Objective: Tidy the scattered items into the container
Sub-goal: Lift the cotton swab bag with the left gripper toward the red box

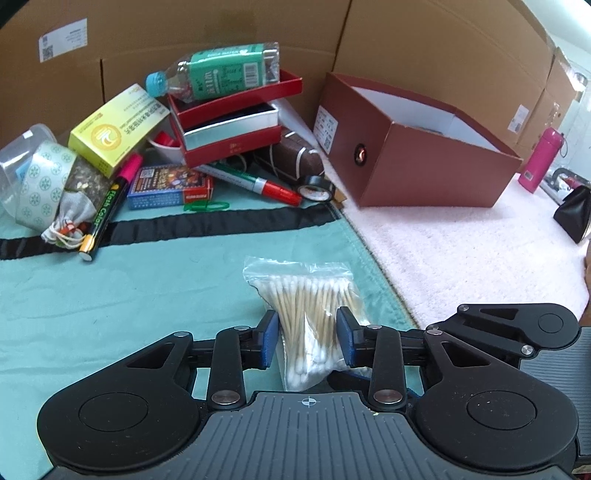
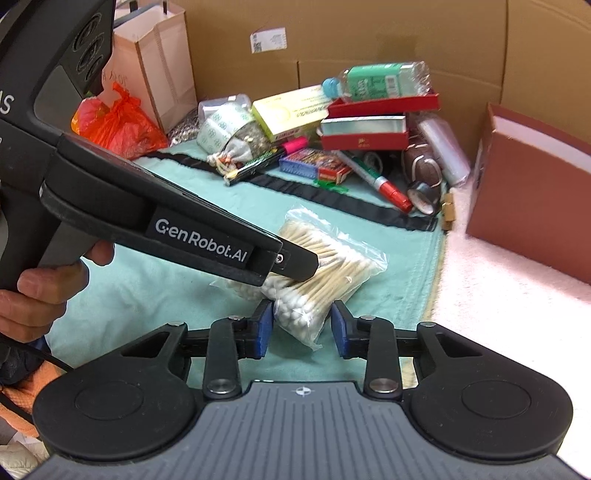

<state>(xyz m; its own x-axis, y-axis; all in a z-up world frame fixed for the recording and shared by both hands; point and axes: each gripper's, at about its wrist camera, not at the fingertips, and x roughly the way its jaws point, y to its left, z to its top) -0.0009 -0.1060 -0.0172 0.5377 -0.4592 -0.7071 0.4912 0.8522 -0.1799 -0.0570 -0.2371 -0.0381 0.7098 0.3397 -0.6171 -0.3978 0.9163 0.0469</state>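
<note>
A clear bag of cotton swabs [image 1: 310, 306] lies on the teal cloth [image 1: 129, 302]; it also shows in the right wrist view [image 2: 325, 266]. My left gripper [image 1: 307, 338] is open with its blue pads on either side of the bag's near end. My right gripper [image 2: 301, 326] is open too, its pads astride the bag's white-tipped end. The left gripper's body [image 2: 166, 218] reaches over the bag from the left. The open red box [image 1: 417, 144] stands on the pink rug to the right, also seen in the right wrist view [image 2: 532, 206].
A heap lies at the back: water bottle [image 1: 218, 72], stacked red boxes [image 1: 229, 125], yellow carton [image 1: 118, 129], tape roll [image 1: 44, 181], markers [image 1: 258, 182], card box [image 1: 170, 186], black tape [image 1: 317, 188]. Cardboard walls [image 1: 221, 33] stand behind. A pink flask [image 1: 541, 160] stands far right.
</note>
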